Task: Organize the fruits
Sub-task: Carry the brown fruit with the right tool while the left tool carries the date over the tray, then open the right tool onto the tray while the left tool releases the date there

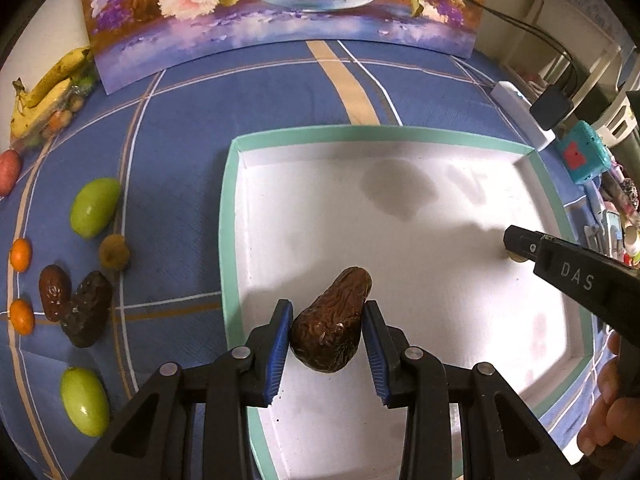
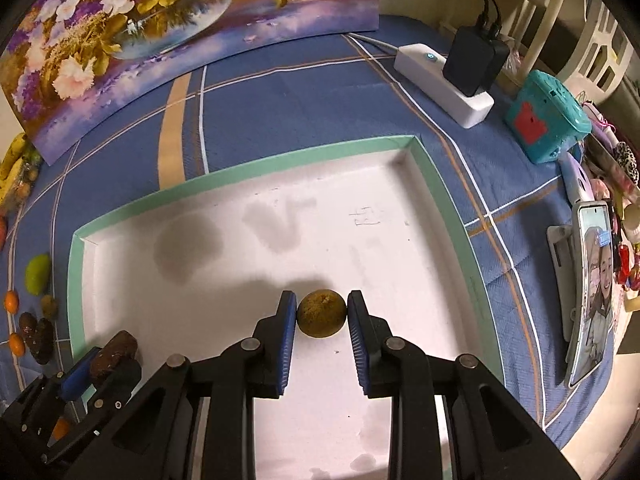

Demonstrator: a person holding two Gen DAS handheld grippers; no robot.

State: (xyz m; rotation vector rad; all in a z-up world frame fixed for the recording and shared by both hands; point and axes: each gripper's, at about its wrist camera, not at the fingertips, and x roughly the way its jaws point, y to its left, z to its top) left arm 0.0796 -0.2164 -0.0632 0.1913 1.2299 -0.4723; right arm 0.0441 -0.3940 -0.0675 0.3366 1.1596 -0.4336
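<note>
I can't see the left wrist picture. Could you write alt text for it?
The left gripper holds a wrinkled brown date over a white tray with a mint-green rim. More fruit lies left on the blue checked tablecloth.

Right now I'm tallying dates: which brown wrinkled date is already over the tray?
The brown wrinkled date between the left gripper's fingers; two others lie on the cloth.

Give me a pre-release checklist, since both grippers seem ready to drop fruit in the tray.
1. Left gripper holds the date: ok, jaws against both sides.
2. Date above the tray: ok.
3. Right gripper holds the round fruit: ok.
4. Round fruit resting on the tray floor: cannot tell.
5. Grippers apart: ok.
6. Fruit left on the cloth: not ok, several remain.
</note>
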